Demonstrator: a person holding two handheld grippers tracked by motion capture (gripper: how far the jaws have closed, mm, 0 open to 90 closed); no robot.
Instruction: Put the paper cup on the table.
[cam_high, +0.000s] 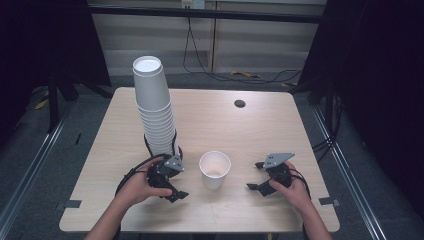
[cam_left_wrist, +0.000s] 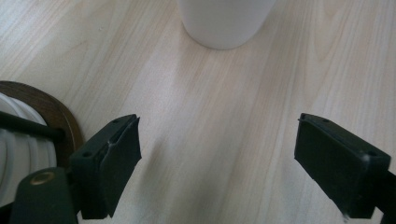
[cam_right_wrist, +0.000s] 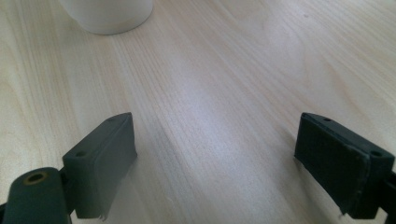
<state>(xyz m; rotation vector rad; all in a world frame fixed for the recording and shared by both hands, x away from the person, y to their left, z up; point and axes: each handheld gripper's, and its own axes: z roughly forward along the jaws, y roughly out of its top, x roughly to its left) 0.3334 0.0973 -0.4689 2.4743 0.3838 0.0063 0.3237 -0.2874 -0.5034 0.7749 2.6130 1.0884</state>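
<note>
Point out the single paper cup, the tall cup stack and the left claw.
single paper cup (cam_high: 215, 171), high view, on its side wall below the rim.
tall cup stack (cam_high: 154, 107), high view, on the stack's middle.
left claw (cam_left_wrist: 217, 163), left gripper view, midway between its open jaws.

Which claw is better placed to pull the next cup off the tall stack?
Probably left. The left claw sits open right beside the base of the cup stack; the right claw is beyond the single cup.
</note>
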